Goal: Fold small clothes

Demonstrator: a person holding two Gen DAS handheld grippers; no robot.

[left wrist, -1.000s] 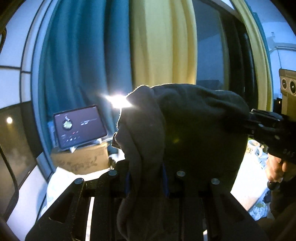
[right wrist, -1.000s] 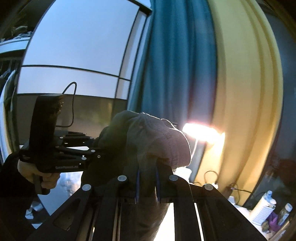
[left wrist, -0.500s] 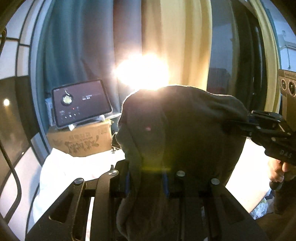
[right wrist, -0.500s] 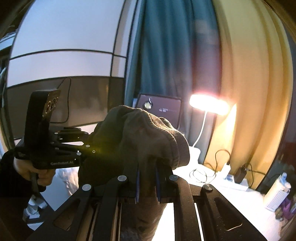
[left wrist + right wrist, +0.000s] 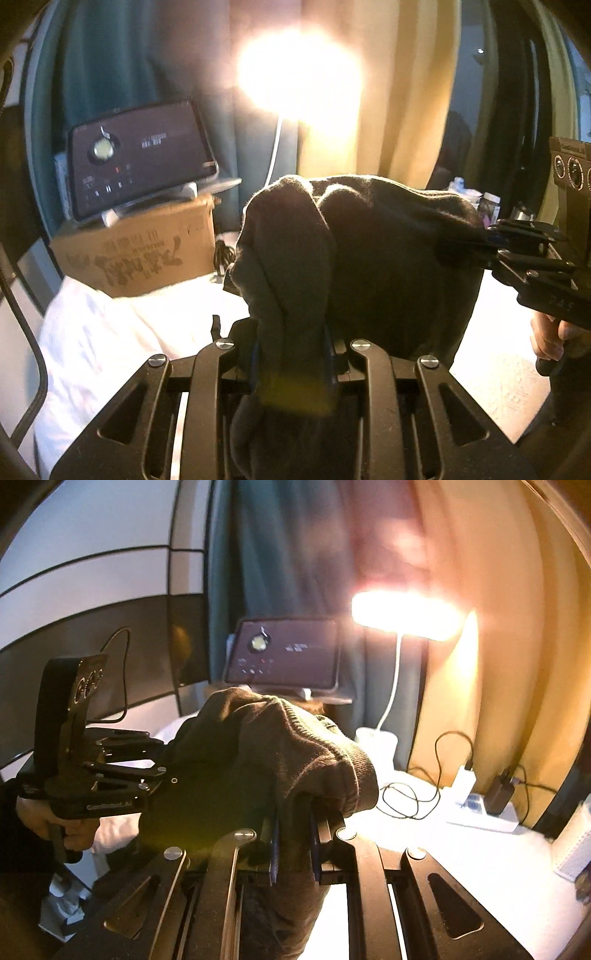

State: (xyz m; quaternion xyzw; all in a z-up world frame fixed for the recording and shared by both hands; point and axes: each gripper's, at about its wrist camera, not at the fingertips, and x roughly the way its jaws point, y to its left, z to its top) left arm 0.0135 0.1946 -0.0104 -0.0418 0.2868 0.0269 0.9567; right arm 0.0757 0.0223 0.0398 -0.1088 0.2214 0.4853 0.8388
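A dark knitted garment [image 5: 388,258] hangs in the air, stretched between both grippers. My left gripper [image 5: 293,363] is shut on one bunched end of it, the cloth draping over and between its fingers. My right gripper [image 5: 293,843] is shut on the other end [image 5: 280,753], where a ribbed hem curls over the fingers. In the left wrist view the right gripper [image 5: 495,243] comes in from the right edge, a hand [image 5: 546,338] on its handle. The right wrist view shows the left gripper [image 5: 110,771] at the left. The cloth's lower part is hidden.
A white-covered table [image 5: 461,864] lies below. At the back are a cardboard box [image 5: 136,251] with a tablet [image 5: 136,166] on a stand, a glaring desk lamp [image 5: 402,609], a power strip [image 5: 480,808] with cables, and small bottles [image 5: 487,205]. Teal and yellow curtains hang behind.
Both grippers have come down and tipped forward with the garment still held; the table, box, tablet and lamp have risen into view. The grips have not altered.
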